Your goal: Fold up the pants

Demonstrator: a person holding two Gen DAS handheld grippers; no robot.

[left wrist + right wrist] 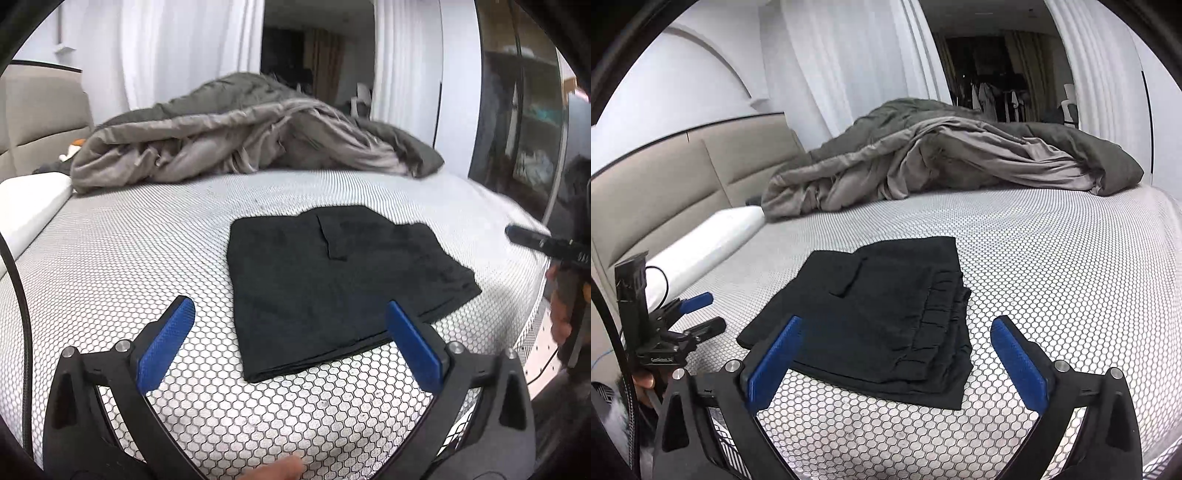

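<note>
Black pants (340,284), folded into a compact rectangle, lying flat on a honeycomb-patterned white bed surface (122,258), pocket flap up. Gathered waistband layers stacked along the right edge in the right wrist view.

Left gripper (290,317) held above the bed just short of the pants' near edge, blue pads (166,341) spread wide, nothing between them, one pad overlapping the near corner of the fabric in the picture; contact there impossible to tell. Right gripper (897,341) likewise spread wide and empty, its left pad in front of the pants' near edge, its right pad over bare bed beside the waistband. Neither tool gripping the garment.

Rumpled grey duvet (942,158) heaped across the far half of the bed, well apart from the pants. White bolster pillow (705,240) lying along a beige padded headboard (665,177). White curtains (177,48) hanging behind, framing a dark doorway (317,51) beyond.

Part of a hand (561,314) gripping the right tool's handle at the frame edge in the left wrist view; a fingertip (277,470) visible at the bottom of the same view.
</note>
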